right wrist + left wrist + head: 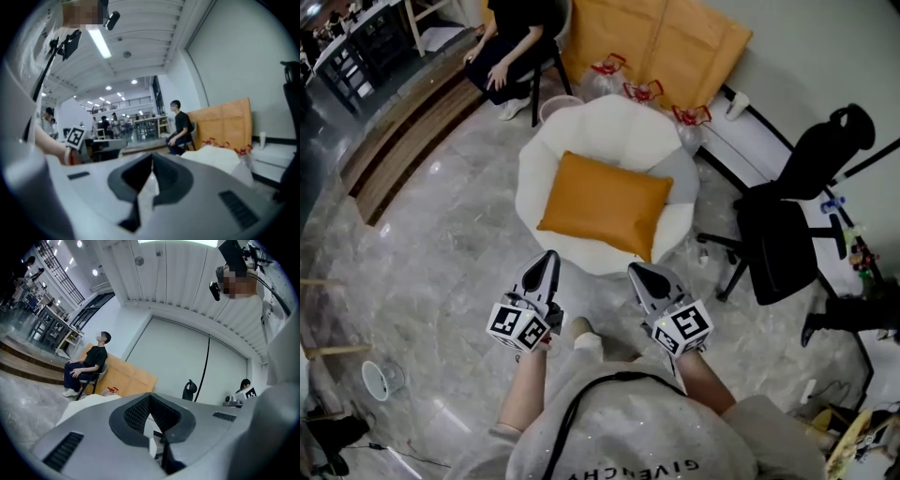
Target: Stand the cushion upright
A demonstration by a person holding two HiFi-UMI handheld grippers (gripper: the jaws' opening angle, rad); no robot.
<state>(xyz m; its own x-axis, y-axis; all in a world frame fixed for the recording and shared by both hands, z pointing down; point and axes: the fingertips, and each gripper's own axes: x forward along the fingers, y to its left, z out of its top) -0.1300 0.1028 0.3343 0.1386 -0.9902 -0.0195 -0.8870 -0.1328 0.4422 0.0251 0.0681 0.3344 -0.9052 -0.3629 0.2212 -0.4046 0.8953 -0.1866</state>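
Observation:
An orange cushion (605, 203) lies flat on the seat of a white, petal-shaped armchair (546, 150) in the head view. My left gripper (548, 260) is held short of the chair's near edge, jaws shut and empty. To its right my right gripper (639, 274) is also shut on nothing, just short of the chair's front rim. Neither touches the cushion. In the left gripper view the shut jaws fill the lower frame and the white armchair (89, 401) shows just beyond them. The right gripper view shows the armchair (220, 159) at right.
A black office chair (792, 211) stands right of the armchair. A large orange board (661, 42) leans on the wall behind, with plastic bags (623, 84) at its foot. A person sits on a chair (511, 47) at the back left. A small white bucket (382, 379) stands on the floor.

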